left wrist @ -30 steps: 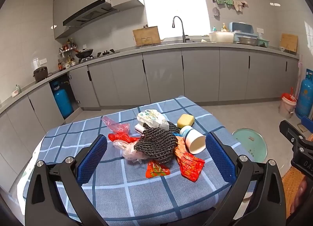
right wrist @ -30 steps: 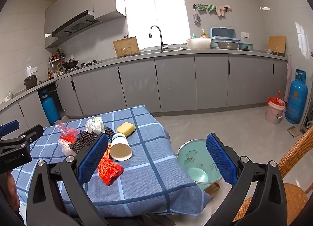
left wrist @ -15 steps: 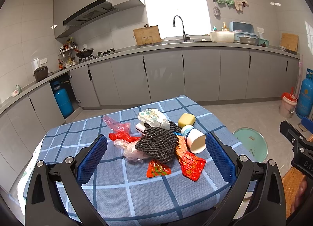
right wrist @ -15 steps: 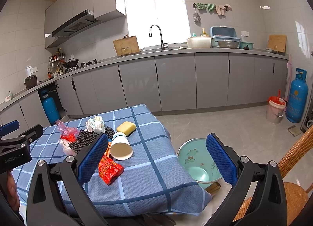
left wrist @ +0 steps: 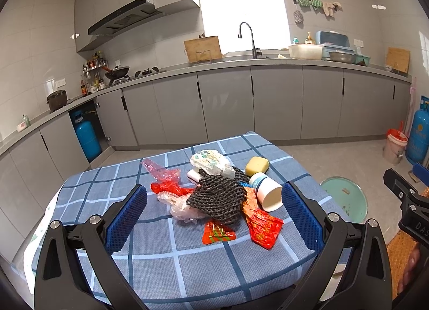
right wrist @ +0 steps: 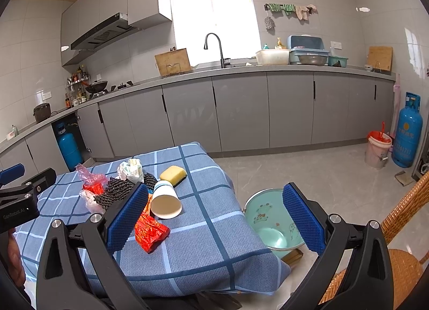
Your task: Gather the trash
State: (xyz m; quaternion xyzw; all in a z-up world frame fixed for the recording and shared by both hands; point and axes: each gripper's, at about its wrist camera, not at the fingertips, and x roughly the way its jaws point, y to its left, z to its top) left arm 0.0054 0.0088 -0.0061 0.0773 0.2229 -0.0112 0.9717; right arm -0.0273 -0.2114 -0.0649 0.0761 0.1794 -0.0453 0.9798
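Note:
A pile of trash lies on the blue checked tablecloth: a black foam net, a tipped paper cup, red wrappers, pink and clear plastic bags, a crumpled white wrapper and a yellow sponge. My left gripper is open and empty, hovering just short of the pile. My right gripper is open and empty, above the table's right edge, with the cup beside its left finger. A mint green bin stands on the floor to the table's right.
Grey kitchen cabinets run along the back wall with a sink and stove. A blue gas cylinder and a pink bucket stand at the far right. A wicker chair is at my right. Another gas cylinder stands at the left.
Both grippers have drifted very slightly; the scene is almost unchanged and the trash has not moved.

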